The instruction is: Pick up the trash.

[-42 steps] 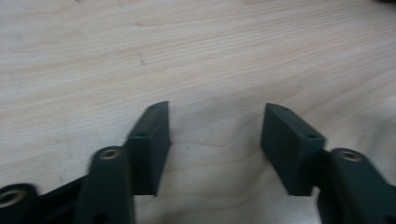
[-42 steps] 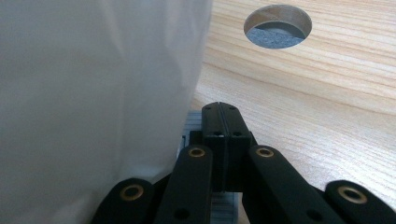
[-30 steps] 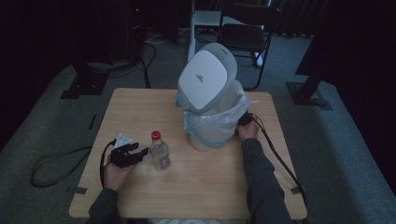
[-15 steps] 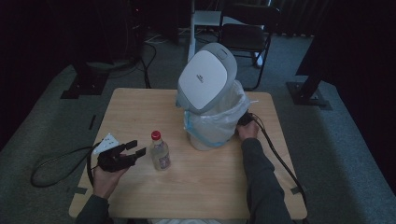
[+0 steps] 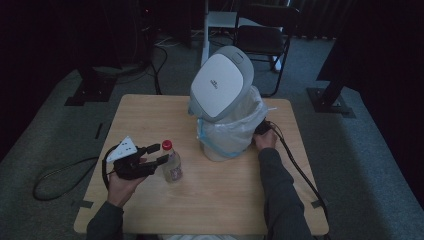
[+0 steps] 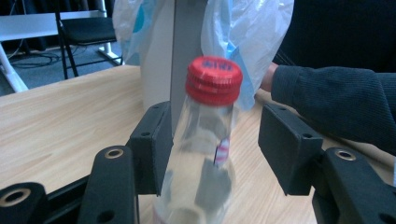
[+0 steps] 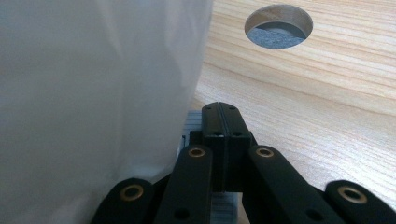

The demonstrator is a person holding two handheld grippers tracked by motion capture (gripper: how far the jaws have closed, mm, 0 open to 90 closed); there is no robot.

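Left tool (image 5: 159, 153) risen, jaws astride clear red-capped bottle (image 5: 171, 165)

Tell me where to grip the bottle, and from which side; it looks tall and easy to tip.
Grip the bottle on its clear body just below the red cap, coming level from the person's side, as the left gripper now does. It stands upright on the table, and its narrow round body fits between the open jaws. A low, level squeeze is less likely to tip it.

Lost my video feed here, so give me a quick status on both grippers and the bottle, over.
Left gripper open, jaws either side of the bottle, no squeeze visible. Right gripper shut, low beside the bin. Bottle upright on the table, red cap on. Nothing in the way.
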